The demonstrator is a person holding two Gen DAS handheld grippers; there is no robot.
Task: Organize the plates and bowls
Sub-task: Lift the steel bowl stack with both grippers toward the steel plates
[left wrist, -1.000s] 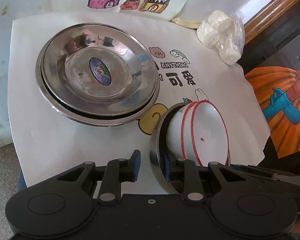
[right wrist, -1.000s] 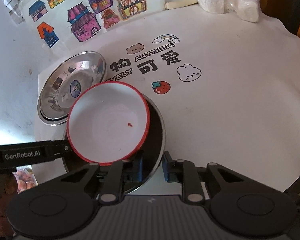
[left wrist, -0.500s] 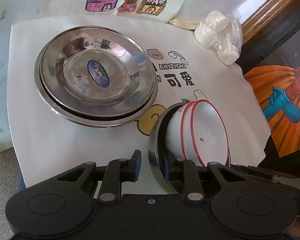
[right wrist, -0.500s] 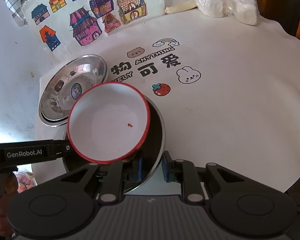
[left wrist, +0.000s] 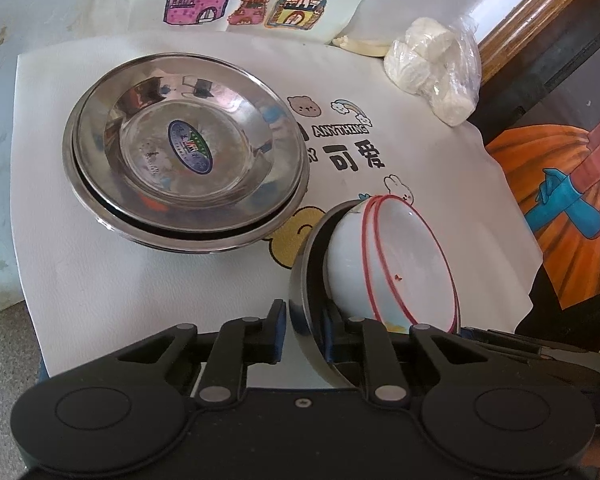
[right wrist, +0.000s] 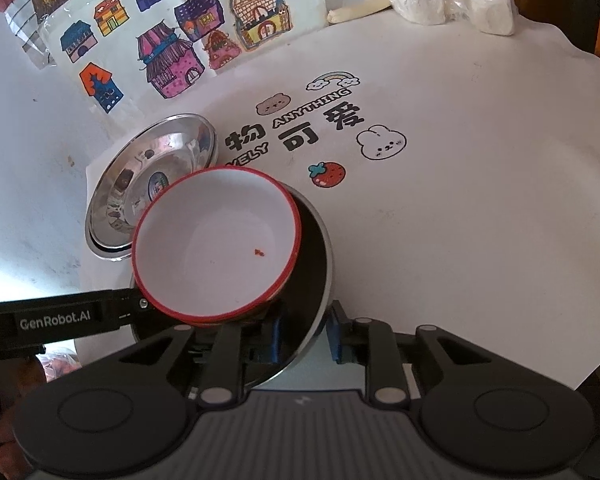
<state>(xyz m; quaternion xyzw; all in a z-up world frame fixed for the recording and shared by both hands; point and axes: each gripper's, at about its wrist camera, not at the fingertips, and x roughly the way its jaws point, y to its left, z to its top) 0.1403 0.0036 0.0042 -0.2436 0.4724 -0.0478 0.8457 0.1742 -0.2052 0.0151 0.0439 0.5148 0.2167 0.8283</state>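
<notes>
Both grippers grip the rim of one steel bowl point(left wrist: 302, 300), held above the mat. Two nested white bowls with red rims point(left wrist: 408, 268) sit inside it. My left gripper point(left wrist: 304, 336) is shut on the steel bowl's near rim. My right gripper point(right wrist: 304, 334) is shut on the steel bowl point(right wrist: 316, 280) at another part of the rim, with the white bowls point(right wrist: 216, 248) in front of it. A stack of steel plates point(left wrist: 188, 152) rests on the mat at the left, also in the right wrist view point(right wrist: 140, 184).
A white printed mat point(right wrist: 460, 220) covers the table. A bag of white lumps point(left wrist: 432, 68) lies at its far right corner. A sheet with drawn houses point(right wrist: 172, 40) lies behind the mat. The table edge and an orange picture point(left wrist: 560, 208) are at the right.
The held bowls have shifted slightly toward the plate stack and nearer the mat's middle; both grips are unchanged.
</notes>
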